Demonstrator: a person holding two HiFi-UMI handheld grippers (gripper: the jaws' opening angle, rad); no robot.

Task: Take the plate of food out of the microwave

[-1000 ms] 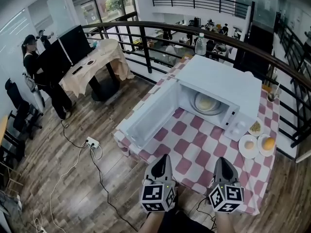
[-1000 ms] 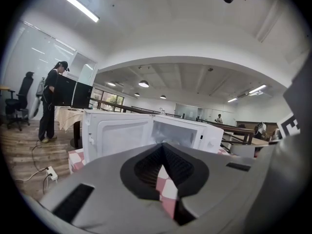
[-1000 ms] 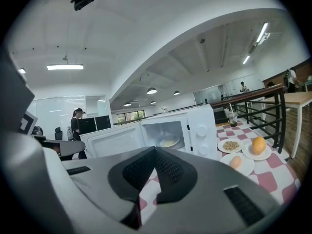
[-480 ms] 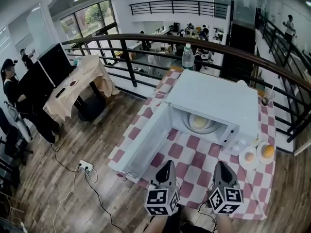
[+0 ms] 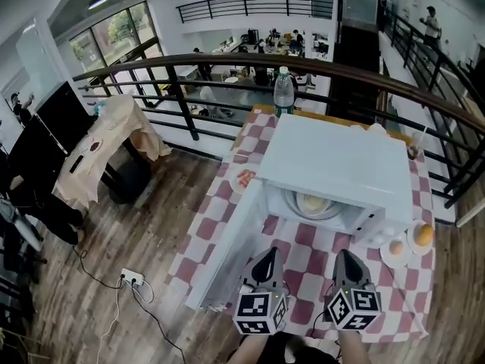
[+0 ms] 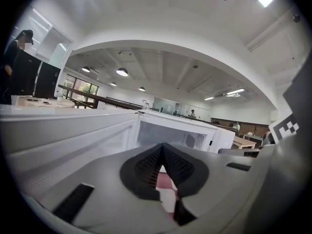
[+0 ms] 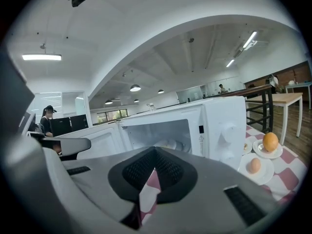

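- Since the earlier frames, the checked table (image 5: 305,238) and the white microwave (image 5: 337,161) are brought nearer and more central in the head view.
- Nearest, the left gripper (image 5: 267,253) and right gripper (image 5: 345,255) are held side by side over the table's front edge, jaws pressed together, nothing pinched.
- Beyond, the microwave door (image 5: 227,252) is swung open leftward.
- The plate of food (image 5: 312,202) is seen inside the cavity.
- A bottle (image 5: 283,91) is stood behind.

A table with a red-and-white checked cloth (image 5: 303,246) carries a white box-shaped microwave (image 5: 333,161), its door open toward the near-left edge. Behind it stands a clear plastic bottle (image 5: 283,91). At its right lie 2 small white plates, 1 holding a brown egg (image 5: 395,247), 1 an orange fruit (image 5: 423,235). At its left lies a small dish of reddish food (image 5: 244,179).
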